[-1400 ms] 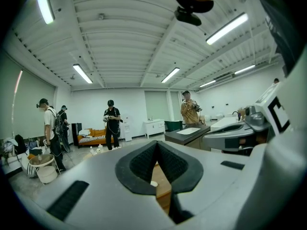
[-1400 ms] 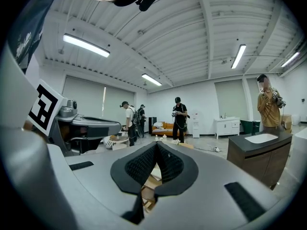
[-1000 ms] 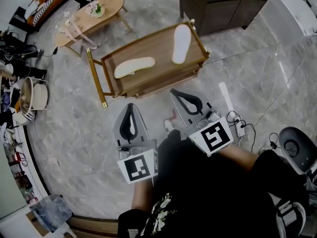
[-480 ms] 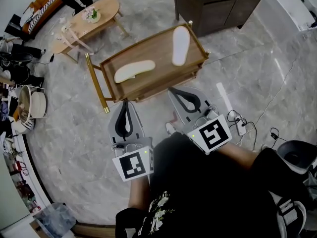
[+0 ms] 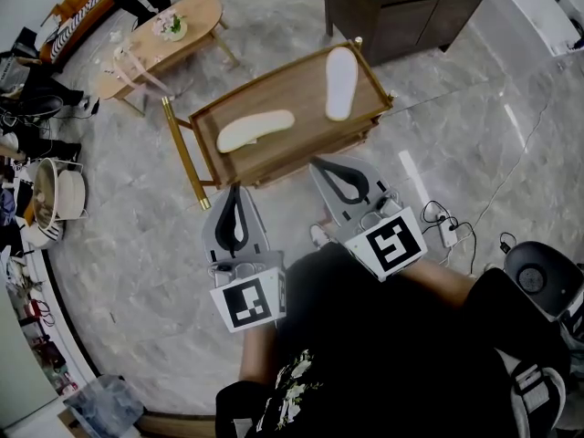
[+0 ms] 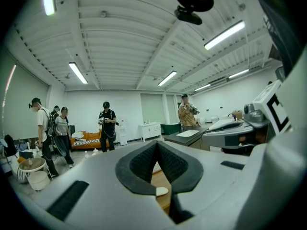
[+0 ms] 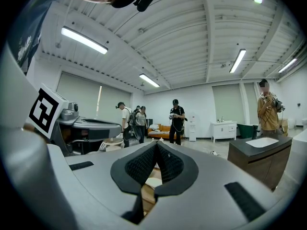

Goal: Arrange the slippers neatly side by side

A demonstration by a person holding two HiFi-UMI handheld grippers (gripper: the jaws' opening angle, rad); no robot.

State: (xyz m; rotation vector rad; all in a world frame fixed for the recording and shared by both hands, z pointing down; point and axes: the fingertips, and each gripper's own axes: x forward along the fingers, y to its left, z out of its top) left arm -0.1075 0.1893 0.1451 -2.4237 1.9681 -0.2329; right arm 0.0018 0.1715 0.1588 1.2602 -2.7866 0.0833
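wooden bench (image 5: pixel 294 99), raised rim, carries both slippers well apart: left slipper (image 5: pixel 255 130) crosswise on its left half, right slipper (image 5: pixel 341 82) lengthwise at its far right corner. left hand-held gripper (image 5: pixel 235 190) and right hand-held gripper (image 5: pixel 317 162) are closed tight and empty, just short of the bench's near edge. only the gripper views show people (image 6: pixel 106 126) standing beyond the bench.

I see the wooden tray table (image 5: pixel 306 99) standing just ahead of both grippers. One pale slipper (image 5: pixel 255 130) lies crosswise beyond my left gripper (image 5: pixel 235 194) — the second slipper (image 5: pixel 340 82) lies farther off past my right gripper (image 5: pixel 328 170), well apart.
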